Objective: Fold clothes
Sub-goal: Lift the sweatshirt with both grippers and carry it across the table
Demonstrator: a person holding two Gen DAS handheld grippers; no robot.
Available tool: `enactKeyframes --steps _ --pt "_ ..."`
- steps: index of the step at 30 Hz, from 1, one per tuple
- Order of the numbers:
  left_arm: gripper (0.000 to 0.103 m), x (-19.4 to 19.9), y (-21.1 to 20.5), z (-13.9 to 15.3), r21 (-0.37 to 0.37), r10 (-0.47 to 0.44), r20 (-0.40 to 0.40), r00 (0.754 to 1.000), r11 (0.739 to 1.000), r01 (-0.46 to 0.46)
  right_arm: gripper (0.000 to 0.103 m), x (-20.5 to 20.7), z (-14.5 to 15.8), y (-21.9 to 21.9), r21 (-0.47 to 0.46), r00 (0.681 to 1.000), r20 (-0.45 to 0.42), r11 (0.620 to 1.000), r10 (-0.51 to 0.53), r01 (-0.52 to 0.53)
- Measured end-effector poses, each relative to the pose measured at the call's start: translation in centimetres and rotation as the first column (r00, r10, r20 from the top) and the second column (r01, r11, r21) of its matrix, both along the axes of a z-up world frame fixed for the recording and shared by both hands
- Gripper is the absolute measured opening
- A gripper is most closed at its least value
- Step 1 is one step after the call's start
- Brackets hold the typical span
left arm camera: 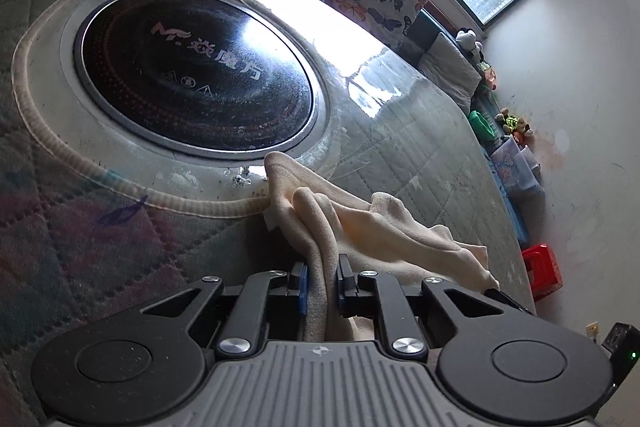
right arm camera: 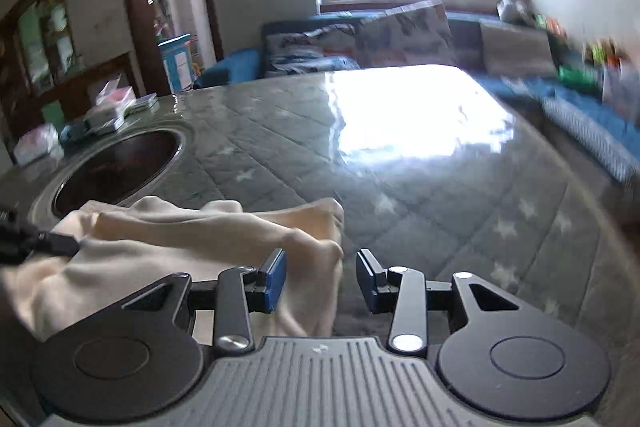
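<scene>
The desk [right arm camera: 400, 167], under a quilted star-print cover, fills both views; a round black cooktop [left arm camera: 192, 71] is sunk into it at ten o'clock in the left wrist view; the cream garment [left arm camera: 360, 223] lies crumpled on the cover, just beside the cooktop's rim; the left gripper [left arm camera: 322, 287] has its jaws clamped on a fold of it; the right gripper [right arm camera: 322, 279] has jaws parted, the garment's edge between them.

Quilted table [right arm camera: 400, 187] (round black cooktop [left arm camera: 196, 75] inset) bears cream garment [left arm camera: 360, 227].
</scene>
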State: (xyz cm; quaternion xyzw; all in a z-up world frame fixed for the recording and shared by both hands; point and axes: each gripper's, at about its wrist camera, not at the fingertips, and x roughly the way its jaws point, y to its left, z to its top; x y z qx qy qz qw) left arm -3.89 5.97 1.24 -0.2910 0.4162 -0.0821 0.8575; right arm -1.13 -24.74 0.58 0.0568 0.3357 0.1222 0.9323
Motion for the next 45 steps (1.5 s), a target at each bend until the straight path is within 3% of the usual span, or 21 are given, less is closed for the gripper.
enactKeyframes --steps 3,4,5,8,15,24,28,31,36,39,45 --pt "0.015 0.2 -0.5 0.5 0.045 -0.01 0.015 1.0 0.999 0.009 0.031 0.1 -0.5 -1.0 0.082 1.0 -0.021 0.997 0.005 -0.003" --pt "0.014 0.3 -0.7 0.8 0.054 -0.015 0.022 1.0 0.998 0.014 0.017 0.1 -0.5 -1.4 0.106 1.0 -0.028 0.994 0.012 -0.009" --pt "0.014 0.3 -0.9 1.1 0.065 -0.02 0.032 0.999 0.998 0.018 0.014 0.0 -0.4 -1.6 0.115 1.0 -0.022 0.993 0.014 -0.012" --pt "0.014 0.8 -1.9 2.5 0.091 -0.054 0.072 0.996 0.995 0.048 0.009 -0.3 -0.1 -2.3 0.136 1.0 0.001 0.99 0.02 -0.02" --pt "0.013 2.9 -7.0 4.9 0.159 -0.18 0.152 0.972 0.975 0.155 0.008 -2.0 3.4 -4.6 0.093 0.992 0.115 0.994 -0.06 0.05" --pt "0.013 6.5 -15.3 5.4 0.181 -0.332 0.192 0.924 0.937 0.299 0.008 -2.2 5.9 -10.0 -0.018 0.958 0.197 0.976 -0.21 0.217" --pt "0.013 7.6 -18.1 4.8 0.199 -0.384 0.19 0.904 0.916 0.348 0.008 -1.8 5.8 -12.2 -0.047 0.941 0.198 0.956 -0.276 0.29" --pt "0.015 8.7 -19.6 3.3 0.227 -0.401 0.123 0.908 0.902 0.368 0.008 -1.5 4.8 -13.6 -0.06 0.933 0.166 0.941 -0.321 0.334" --pt "0.018 8.5 -19.4 2.3 0.331 -0.395 0.106 0.912 0.879 0.342 0.012 -1.2 2.3 -15.2 -0.075 0.916 0.109 0.916 -0.386 0.395" --pt "0.018 8.0 -18.9 2.6 0.35 -0.389 0.122 0.913 0.878 0.327 0.012 -1.4 2.7 -14.9 -0.082 0.917 0.139 0.919 -0.373 0.386" --pt "0.018 6.7 -20.0 3.3 0.356 -0.444 0.155 0.882 0.858 0.37 0.016 1.6 2.7 -11.4 -0.076 0.963 0.11 0.964 -0.246 0.255"
